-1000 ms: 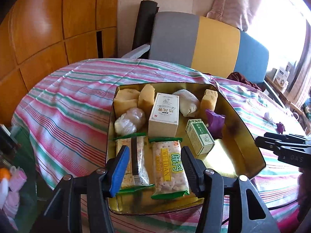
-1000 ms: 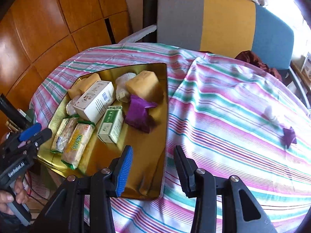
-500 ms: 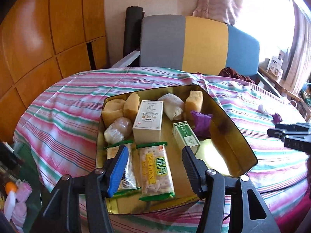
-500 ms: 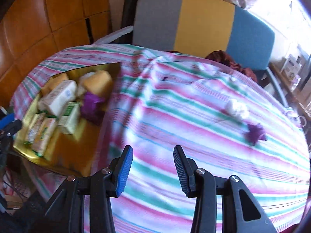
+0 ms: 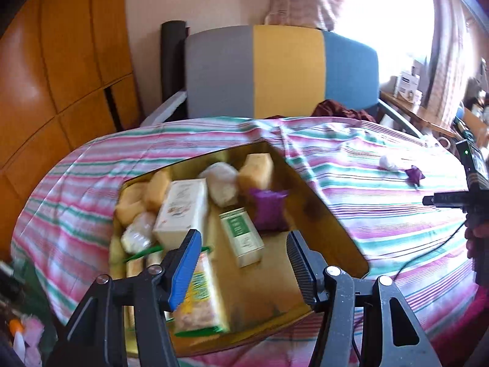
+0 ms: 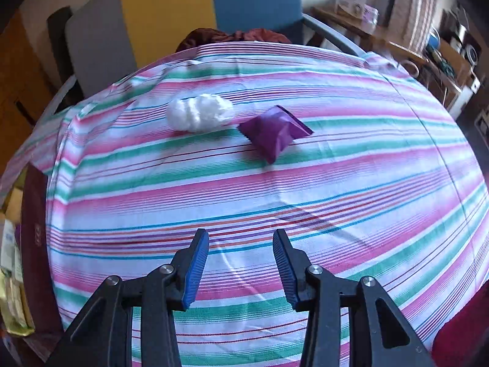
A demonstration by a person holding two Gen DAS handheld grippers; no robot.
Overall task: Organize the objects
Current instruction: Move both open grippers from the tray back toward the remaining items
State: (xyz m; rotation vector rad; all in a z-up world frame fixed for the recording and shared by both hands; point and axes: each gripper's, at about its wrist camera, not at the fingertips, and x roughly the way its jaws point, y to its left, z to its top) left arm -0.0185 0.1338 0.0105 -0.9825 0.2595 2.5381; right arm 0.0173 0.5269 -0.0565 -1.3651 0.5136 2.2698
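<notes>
In the left wrist view a gold tray (image 5: 321,214) on the striped tablecloth holds a white box (image 5: 183,211), a green box (image 5: 241,235), a purple packet (image 5: 269,211), yellow cakes (image 5: 256,168), white wrapped balls and cracker packs (image 5: 198,299). My left gripper (image 5: 241,263) hovers open over the tray's near end, holding nothing. In the right wrist view my right gripper (image 6: 241,263) is open and empty above bare cloth. Beyond it lie a white wrapped ball (image 6: 198,116) and a purple packet (image 6: 275,134), side by side and apart from the fingers. The tray's edge (image 6: 12,275) shows at far left.
A grey, yellow and blue chair (image 5: 275,70) stands behind the table, with a dark red cloth (image 6: 238,35) on its seat. Wooden panels (image 5: 61,61) fill the left wall. A cluttered side shelf (image 6: 397,30) stands at the right. The tablecloth drops off at the round table's rim.
My right gripper has swung right, away from the tray, to the cloth in front of the white ball and purple packet. The left gripper has shifted along the tray's near end.
</notes>
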